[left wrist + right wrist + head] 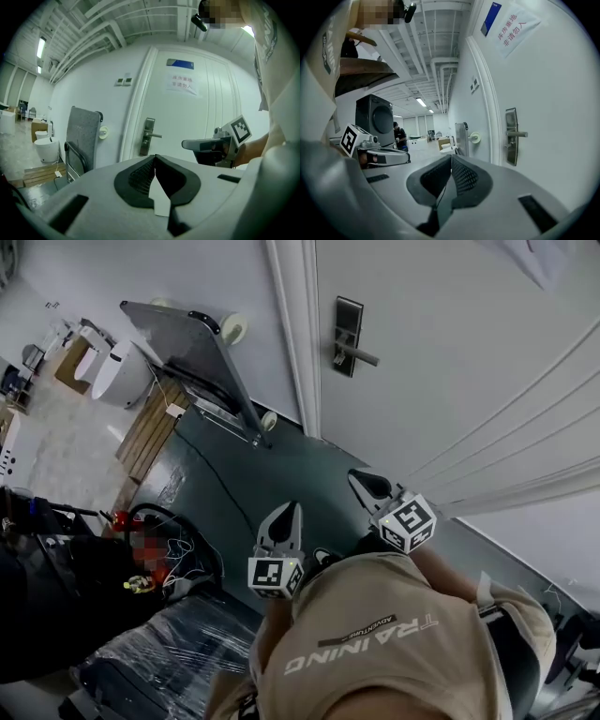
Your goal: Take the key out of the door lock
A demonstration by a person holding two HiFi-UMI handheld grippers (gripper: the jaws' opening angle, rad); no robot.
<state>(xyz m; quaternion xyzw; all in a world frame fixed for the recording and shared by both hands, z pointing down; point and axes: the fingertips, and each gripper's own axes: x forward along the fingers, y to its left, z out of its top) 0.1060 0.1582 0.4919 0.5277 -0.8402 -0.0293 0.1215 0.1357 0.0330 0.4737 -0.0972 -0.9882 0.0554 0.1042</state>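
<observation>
A white door [450, 343] carries a dark metal lock plate [347, 334] with a lever handle [364, 356]. The key is too small to make out in any view. Both grippers hang low in front of the person, well short of the door. My left gripper [292, 509] has its jaws pressed together with nothing between them. My right gripper [360, 477] is likewise shut and empty, slightly nearer the door. The left gripper view shows its closed tip [154, 157] below the lock plate [148, 136]. In the right gripper view the closed tip [451, 157] sits left of the lock plate [511, 136].
A grey panel cart [192, 343] on white wheels leans by the door frame on the left. Beyond it stand a white toilet [117, 376] and a wooden pallet [150, 427]. Cables and plastic-wrapped goods [159, 643] lie at lower left. A printed notice [183, 83] hangs on the door.
</observation>
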